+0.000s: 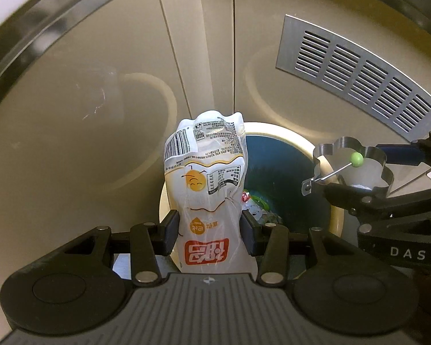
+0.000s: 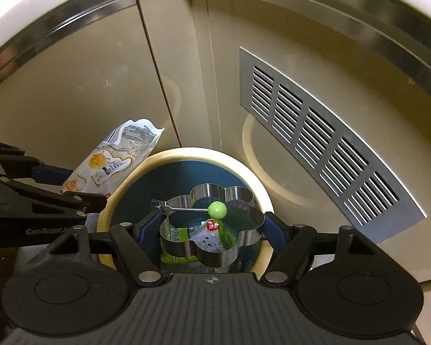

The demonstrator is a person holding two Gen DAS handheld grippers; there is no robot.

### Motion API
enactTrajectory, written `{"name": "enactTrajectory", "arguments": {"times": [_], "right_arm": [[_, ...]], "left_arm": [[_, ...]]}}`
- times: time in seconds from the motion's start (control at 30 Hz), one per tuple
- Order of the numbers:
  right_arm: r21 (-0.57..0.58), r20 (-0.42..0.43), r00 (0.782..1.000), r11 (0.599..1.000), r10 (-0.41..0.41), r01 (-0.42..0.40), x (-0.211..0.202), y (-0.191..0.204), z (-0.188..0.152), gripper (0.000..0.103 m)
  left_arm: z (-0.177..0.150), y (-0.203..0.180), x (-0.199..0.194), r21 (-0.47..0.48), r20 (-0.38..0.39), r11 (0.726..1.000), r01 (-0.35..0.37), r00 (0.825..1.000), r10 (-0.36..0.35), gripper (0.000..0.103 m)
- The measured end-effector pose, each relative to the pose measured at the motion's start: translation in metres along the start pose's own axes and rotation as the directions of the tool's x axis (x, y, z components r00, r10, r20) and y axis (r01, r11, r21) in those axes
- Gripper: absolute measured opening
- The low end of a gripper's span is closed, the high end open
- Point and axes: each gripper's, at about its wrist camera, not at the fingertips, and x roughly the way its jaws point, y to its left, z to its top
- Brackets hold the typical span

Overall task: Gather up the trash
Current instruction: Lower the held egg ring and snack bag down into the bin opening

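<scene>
You're low in front of the cabinet doors (image 2: 94, 86), both hands over the bin (image 2: 186, 155), and the risk is the rim. That cream rim rings a fairly narrow mouth, and you are bringing two things to it at once.

Your left hand-held gripper (image 1: 209, 231) pinches the white food wrapper (image 1: 208, 178) near its bottom, and the wrapper stands tall over the left edge of the bin. Let go there and, I'd judge, it could tip outward, catch the rim and slide to the floor. Carry it further in over the dark opening first.

Your right hand-held gripper (image 2: 211, 230) is spread wide but clamped on the metal flower-shaped ring (image 2: 212, 227), pads against its outer wall, squarely above the mouth. The ring is broad, so it may bridge the rim or hang on its wire handle with the green ball (image 2: 217, 210) if it drops off-centre.

Room is tight sideways: the two tools sit close together and the cabinet stands right behind the bin. Above is free. Packets (image 2: 204, 238) already lie at the bottom, with depth to spare.
</scene>
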Motion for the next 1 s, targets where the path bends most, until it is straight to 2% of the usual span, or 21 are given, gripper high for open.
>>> {"name": "enactTrajectory", "arguments": {"times": [0.67, 1.0], "right_arm": [[-0.001, -0.041, 0.999, 1.000, -0.012, 0.012, 0.005, 0.005, 0.011, 0.077], [0.019, -0.070, 0.997, 1.000, -0.022, 0.023, 0.009, 0.008, 0.017, 0.078]], "left_arm": [[0.007, 0.000, 0.004, 0.010, -0.038, 1.000, 0.005, 0.999, -0.005, 0.050], [0.013, -0.002, 0.013, 0.030, -0.079, 0.999, -0.014, 0.997, 0.016, 0.051]]}}
